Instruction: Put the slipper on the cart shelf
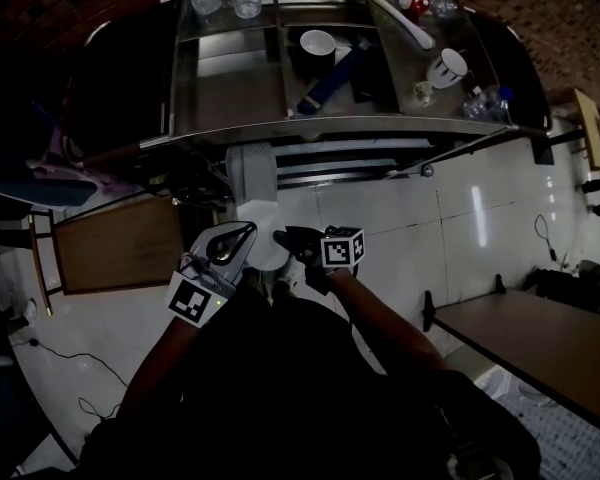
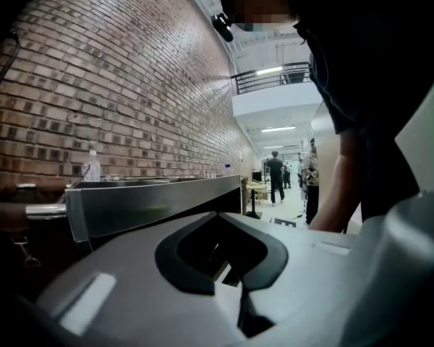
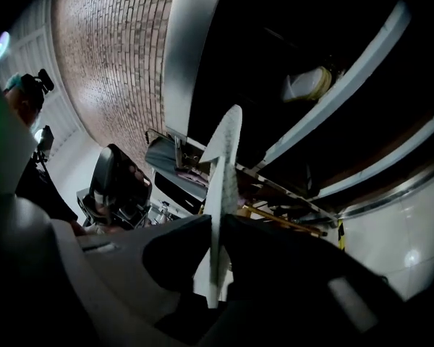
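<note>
Slipper (image 3: pixel 224 161) edge-on, pinched by R gripper (image 3: pixel 215 221); lower end hidden btw jaws.

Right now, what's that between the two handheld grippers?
A white slipper, seen in the head view between the left gripper and right gripper; the right gripper view shows that gripper's jaws clamped on it.

Cluttered cart top (image 1: pixel 238 93), open tiled floor (image 1: pixel 410 218) in front

A dark top (image 1: pixel 310 388) is worn. The left gripper (image 1: pixel 242 234) is made in pale grey with black jaw linings; the right gripper (image 1: pixel 288 238) looks dark. 1 black-and-white marker cube (image 1: pixel 342 248) is carried by each.
</note>
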